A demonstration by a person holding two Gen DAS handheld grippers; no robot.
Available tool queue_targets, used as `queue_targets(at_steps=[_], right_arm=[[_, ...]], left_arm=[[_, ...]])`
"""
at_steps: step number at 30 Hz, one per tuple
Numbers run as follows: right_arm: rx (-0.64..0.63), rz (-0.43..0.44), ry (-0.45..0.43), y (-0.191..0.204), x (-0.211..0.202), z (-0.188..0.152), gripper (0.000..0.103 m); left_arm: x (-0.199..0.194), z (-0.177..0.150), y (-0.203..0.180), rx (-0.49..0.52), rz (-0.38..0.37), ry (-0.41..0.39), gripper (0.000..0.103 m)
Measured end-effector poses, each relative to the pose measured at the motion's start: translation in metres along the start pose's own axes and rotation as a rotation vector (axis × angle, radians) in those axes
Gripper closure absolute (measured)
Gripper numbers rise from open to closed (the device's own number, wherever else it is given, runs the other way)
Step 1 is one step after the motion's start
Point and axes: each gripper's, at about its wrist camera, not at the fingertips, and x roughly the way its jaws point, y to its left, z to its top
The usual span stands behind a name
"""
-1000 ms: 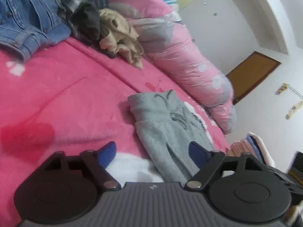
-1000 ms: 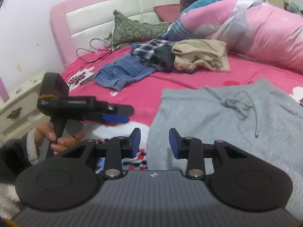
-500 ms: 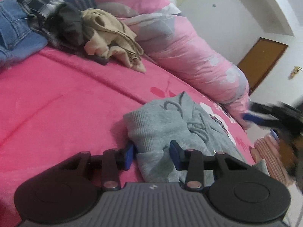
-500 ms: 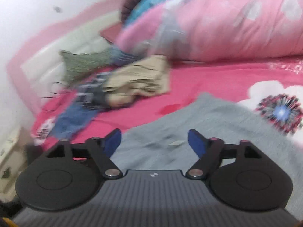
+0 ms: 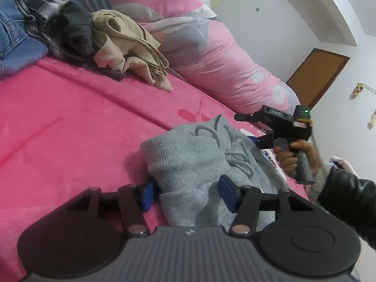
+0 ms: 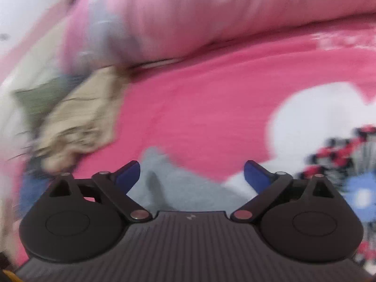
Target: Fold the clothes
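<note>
Grey sweatpants [image 5: 199, 164] lie between the left gripper's [image 5: 188, 192] just-widened fingers; right gripper's [image 6: 191, 174] fingers spread.

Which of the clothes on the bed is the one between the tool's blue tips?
The grey sweatpants, lying alone beside the left gripper. The jeans, checked shirt and beige garment sit piled farther off.

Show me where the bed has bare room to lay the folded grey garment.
Free: the pink bedspread between the grey garment and the clothes pile. Crowded: that pile along the rolled quilt, and where the right gripper hovers.
</note>
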Motion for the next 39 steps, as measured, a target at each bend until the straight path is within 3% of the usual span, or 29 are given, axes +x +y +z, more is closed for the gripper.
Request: queue_targets(at_steps=[3, 5, 6, 7, 8, 11, 18, 21, 26, 28, 31, 33, 35, 37, 39], right_arm=[[-0.042, -0.024, 0.073, 0.024, 0.0, -0.016, 0.048], [-0.071, -0.081, 0.08, 0.039, -0.004, -0.025, 0.064], [-0.067, -0.107, 0.071, 0.044, -0.01, -0.029, 0.08], [-0.06, -0.132, 0.06, 0.048, -0.016, -0.032, 0.087], [-0.065, -0.144, 0.034, 0.054, -0.027, -0.036, 0.088], [-0.131, -0.177, -0.089, 0.086, -0.063, -0.044, 0.09], [-0.329, -0.196, -0.326, 0.214, -0.121, -0.048, 0.092], [-0.425, -0.145, -0.392, 0.278, -0.121, -0.034, 0.092], [-0.521, -0.037, -0.417, 0.358, -0.082, -0.009, 0.092], [-0.551, 0.013, -0.405, 0.381, -0.058, -0.005, 0.092], [-0.6, 0.05, -0.357, 0.402, -0.003, -0.01, 0.093], [-0.582, 0.027, -0.297, 0.402, 0.04, -0.012, 0.09], [-0.546, -0.015, -0.213, 0.391, 0.086, -0.015, 0.088], [-0.521, -0.093, -0.13, 0.38, 0.128, -0.018, 0.087], [-0.503, -0.1, -0.114, 0.374, 0.133, -0.021, 0.087]], left_arm=[[0.001, 0.0, -0.002, 0.016, 0.012, -0.001, 0.052], [0.0, 0.0, -0.001, 0.01, 0.016, -0.004, 0.066], [-0.001, 0.0, 0.0, 0.004, 0.023, -0.008, 0.071], [-0.003, 0.0, 0.0, 0.0, 0.03, -0.028, 0.077], [-0.009, 0.0, -0.001, -0.002, 0.033, -0.065, 0.082], [-0.028, 0.0, -0.005, -0.001, 0.04, -0.179, 0.086], [-0.101, 0.004, -0.007, -0.124, 0.068, -0.428, 0.087], [-0.144, 0.017, -0.008, -0.084, 0.107, -0.553, 0.088], [-0.206, 0.034, 0.009, -0.056, 0.234, -0.71, 0.088], [-0.221, 0.033, 0.027, -0.076, 0.319, -0.713, 0.088], [-0.221, 0.025, 0.056, -0.128, 0.416, -0.626, 0.087], [-0.209, 0.018, 0.077, -0.17, 0.48, -0.515, 0.086], [-0.192, 0.012, 0.097, -0.217, 0.538, -0.407, 0.077], [-0.189, 0.006, 0.112, -0.264, 0.545, -0.365, 0.072], [-0.199, 0.004, 0.112, -0.277, 0.522, -0.409, 0.062]])
